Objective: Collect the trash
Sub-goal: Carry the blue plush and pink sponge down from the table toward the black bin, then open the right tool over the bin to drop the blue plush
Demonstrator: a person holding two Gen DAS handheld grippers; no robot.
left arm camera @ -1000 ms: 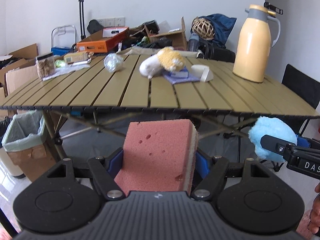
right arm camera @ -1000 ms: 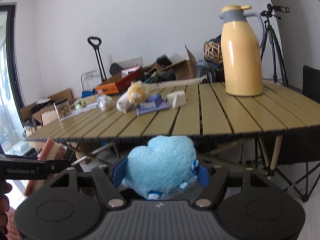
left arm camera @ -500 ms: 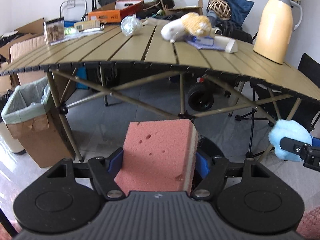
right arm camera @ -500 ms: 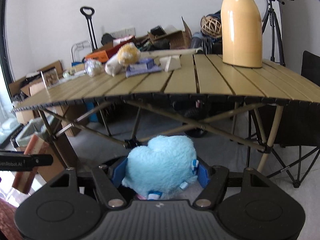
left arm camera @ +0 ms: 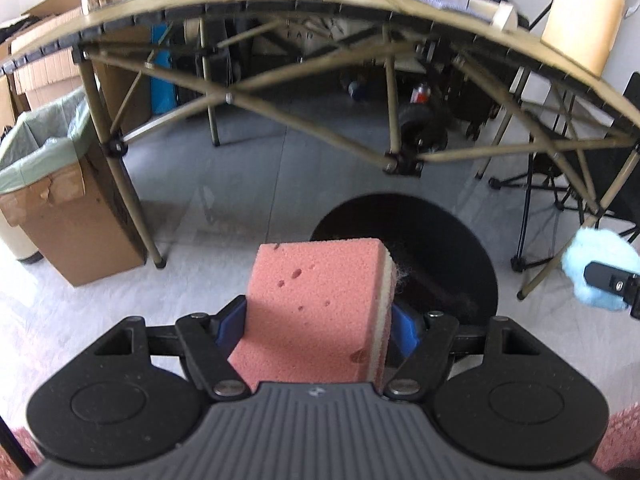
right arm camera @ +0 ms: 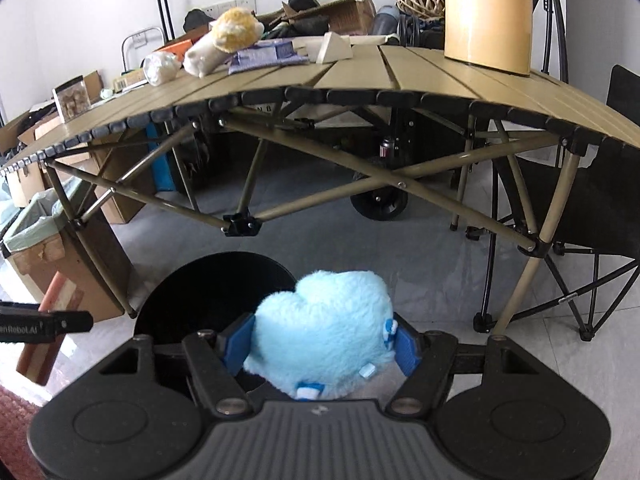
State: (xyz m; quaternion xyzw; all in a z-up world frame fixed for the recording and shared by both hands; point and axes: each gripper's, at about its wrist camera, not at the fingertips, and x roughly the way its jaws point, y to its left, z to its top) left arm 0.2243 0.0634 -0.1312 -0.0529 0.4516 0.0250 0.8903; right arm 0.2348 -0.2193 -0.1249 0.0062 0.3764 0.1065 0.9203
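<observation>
1. Grip first: the left hand-held gripper (left arm camera: 316,322) is clamped on a pink foam sponge with a cream scouring layer (left arm camera: 316,308), blue pads pressed against both its sides. The right hand-held gripper (right arm camera: 322,344) squeezes a fluffy light-blue plush heart (right arm camera: 324,344) the same way.

2. Change over the last second: both hands have dropped and tipped downward. A second ago each camera looked across the slatted top; now both look under its edge at the floor, and a round black bin (left arm camera: 432,248) has come into sight directly beyond the sponge.

3. For the task, that reads as the delivery leg: two pieces of trash carried down toward the black bin, neither let go yet. My guess is the release comes next, once each item is over the opening.

4. Views differ. The left camera shows the black bin beyond the sponge, and the plush heart off at the right edge, seemingly outside the rim. The right camera puts the bin's mouth (right arm camera: 208,296) ahead and left of the heart, with the sponge at the far left.

5. Further out, a cardboard box lined with a pale green bag (left arm camera: 52,184) stands by a leg.

6. Farthest, the olive slatted folding bench (right arm camera: 360,76) is clearest from the right camera: a white-and-yellow plush toy (right arm camera: 224,40), a crumpled clear wrapper (right arm camera: 162,66) and a tall yellow thermos jug (right arm camera: 488,12) remain on it.
</observation>
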